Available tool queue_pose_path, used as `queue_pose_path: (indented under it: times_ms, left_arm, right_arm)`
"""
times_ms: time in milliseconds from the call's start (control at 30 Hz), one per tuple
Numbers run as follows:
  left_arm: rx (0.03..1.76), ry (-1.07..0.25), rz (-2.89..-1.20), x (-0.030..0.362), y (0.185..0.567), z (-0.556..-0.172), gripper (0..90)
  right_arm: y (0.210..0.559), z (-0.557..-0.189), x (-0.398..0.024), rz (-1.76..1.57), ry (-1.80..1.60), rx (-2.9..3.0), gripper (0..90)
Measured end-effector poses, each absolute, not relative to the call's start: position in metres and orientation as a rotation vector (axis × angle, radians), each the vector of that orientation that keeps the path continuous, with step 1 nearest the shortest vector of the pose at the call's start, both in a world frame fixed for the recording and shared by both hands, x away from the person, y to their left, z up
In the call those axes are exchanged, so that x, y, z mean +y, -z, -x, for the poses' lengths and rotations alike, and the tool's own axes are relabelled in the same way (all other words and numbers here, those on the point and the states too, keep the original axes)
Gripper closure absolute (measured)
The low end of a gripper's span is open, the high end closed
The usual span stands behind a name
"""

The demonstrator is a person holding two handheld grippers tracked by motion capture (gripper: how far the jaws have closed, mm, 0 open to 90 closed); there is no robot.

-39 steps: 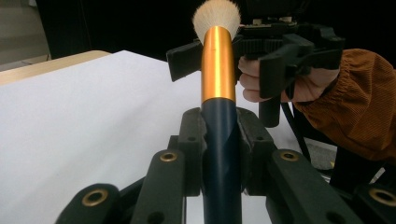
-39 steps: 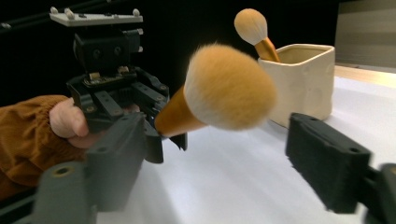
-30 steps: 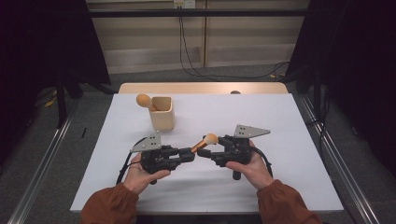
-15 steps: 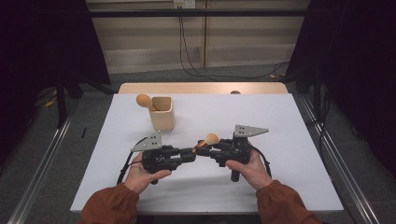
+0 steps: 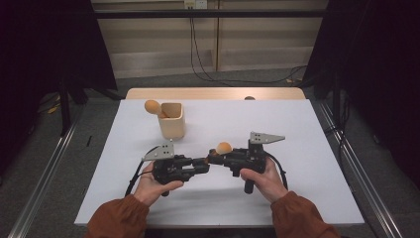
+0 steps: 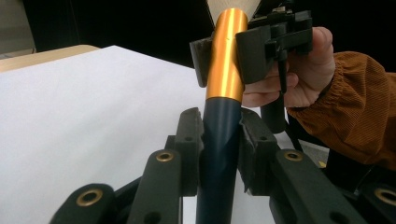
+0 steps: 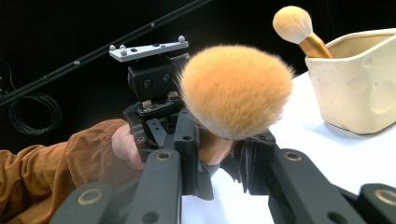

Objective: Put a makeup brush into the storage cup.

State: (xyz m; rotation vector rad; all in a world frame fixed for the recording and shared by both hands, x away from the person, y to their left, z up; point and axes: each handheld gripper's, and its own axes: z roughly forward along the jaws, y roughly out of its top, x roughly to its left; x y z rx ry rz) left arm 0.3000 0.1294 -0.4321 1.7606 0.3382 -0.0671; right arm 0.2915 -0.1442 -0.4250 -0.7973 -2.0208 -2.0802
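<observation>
On table (image 5: 317, 148): two brushes (image 5: 224, 148), one cup (image 5: 172, 121).

We saw the white table (image 5: 297, 129) evenly lit from above, its surroundings dark. The nearest bristles (image 7: 236, 91) were soft and slightly blurred, with faint shadows.

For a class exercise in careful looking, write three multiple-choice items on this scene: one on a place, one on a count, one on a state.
1. Where does the cream holder stand?
A. On the white table
B. On the floor
C. In a hand

2. How many makeup brushes are there?
A. One
B. Two
C. Four

3. How is the held brush gripped?
A. Left gripper alone
B. By both grippers
C. By neither

Answers:
1 A, it rests on the tabletop.
2 B, the second brush leans in the holder.
3 B, left on the dark handle, right gripper on the gold collar.
</observation>
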Motion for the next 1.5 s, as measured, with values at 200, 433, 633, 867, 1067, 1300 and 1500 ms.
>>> queue_pose_path:
  times_ms: [200, 433, 633, 867, 1067, 1300, 1500]
  left_arm:
    - [0.352, 0.059, -1.770, 0.129, 0.433, -0.301, 65.6]
    - [0.377, 0.044, -1.783, 0.128, 0.434, -0.301, 55.1]
    - [0.419, 0.004, -1.791, 0.130, 0.434, -0.300, 42.3]
    - [0.467, -0.051, -1.800, 0.137, 0.431, -0.298, 25.9]
    - [0.521, -0.067, -1.796, 0.147, 0.427, -0.299, 12.8]
    - [0.598, -0.060, -1.801, 0.157, 0.424, -0.303, 2.3]
    - [0.565, -0.079, -1.805, 0.155, 0.424, -0.302, 2.0]
  right_arm:
    - [0.425, -0.292, -0.144, 0.816, 2.077, -2.024, 72.4]
    - [0.425, -0.293, -0.145, 0.830, 2.068, -2.049, 72.4]
    - [0.422, -0.294, -0.152, 0.858, 2.085, -2.061, 72.4]
    - [0.418, -0.293, -0.160, 0.873, 2.071, -2.105, 72.4]
    - [0.414, -0.294, -0.169, 0.892, 2.063, -2.118, 72.4]
    - [0.410, -0.294, -0.176, 0.897, 2.051, -2.160, 72.4]
    - [0.407, -0.295, -0.179, 0.902, 2.010, -2.195, 72.5]
